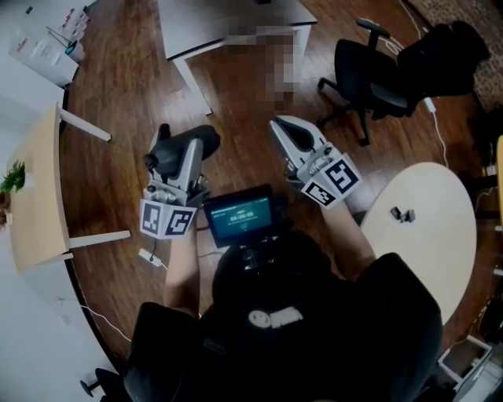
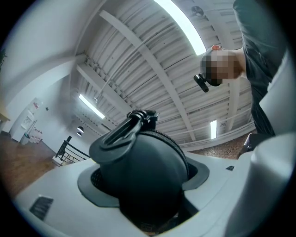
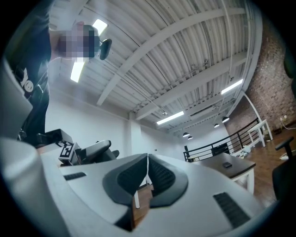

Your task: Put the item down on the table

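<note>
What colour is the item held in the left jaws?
Black item; the left gripper view shows it best.

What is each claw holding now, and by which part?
The left claw grips a black zippered case around its rounded body; the clip end sticks out past the jaws. The right claw is shut and empty.

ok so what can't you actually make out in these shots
Left gripper view: dark rounded item, lower part sunk between the jaws; what it is stays unclear.
Head view: small dark things on the round white table, too small to identify.
Head view: screen text, too small to read.
Head view: grey table, cut off by the top edge.
</note>
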A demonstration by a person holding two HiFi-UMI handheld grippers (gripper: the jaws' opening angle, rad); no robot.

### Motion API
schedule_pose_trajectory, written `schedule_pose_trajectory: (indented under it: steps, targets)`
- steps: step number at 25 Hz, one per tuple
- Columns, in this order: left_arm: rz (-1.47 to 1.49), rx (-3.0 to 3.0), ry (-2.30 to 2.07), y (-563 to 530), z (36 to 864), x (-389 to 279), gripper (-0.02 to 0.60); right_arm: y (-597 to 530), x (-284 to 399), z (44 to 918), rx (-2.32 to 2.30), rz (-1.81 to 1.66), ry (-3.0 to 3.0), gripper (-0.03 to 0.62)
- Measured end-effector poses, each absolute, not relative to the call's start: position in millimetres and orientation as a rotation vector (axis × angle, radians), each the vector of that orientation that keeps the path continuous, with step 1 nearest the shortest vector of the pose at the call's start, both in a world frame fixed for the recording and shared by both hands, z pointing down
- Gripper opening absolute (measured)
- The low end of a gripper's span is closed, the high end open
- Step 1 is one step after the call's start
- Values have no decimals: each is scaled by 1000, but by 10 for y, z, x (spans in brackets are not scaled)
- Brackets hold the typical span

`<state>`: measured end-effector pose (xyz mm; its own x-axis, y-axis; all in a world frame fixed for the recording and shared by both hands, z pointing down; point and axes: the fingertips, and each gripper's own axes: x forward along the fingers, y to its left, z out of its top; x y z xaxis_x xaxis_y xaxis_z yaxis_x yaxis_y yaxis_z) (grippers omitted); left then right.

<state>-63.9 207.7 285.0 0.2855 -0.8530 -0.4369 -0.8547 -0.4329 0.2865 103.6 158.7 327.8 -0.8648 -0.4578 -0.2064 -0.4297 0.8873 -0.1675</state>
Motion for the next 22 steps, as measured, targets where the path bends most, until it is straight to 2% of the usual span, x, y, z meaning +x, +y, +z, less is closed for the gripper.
schedule_pose_trajectory:
  steps: [11,22]
  targets:
    - [873,-2559,1644,1447,2964,-1049,336,1022,662,3321,-729,-133,2822,14]
    - [856,-2625,1622,699,3112,-1153,336,315,483,3468,-774,-166,2821,15]
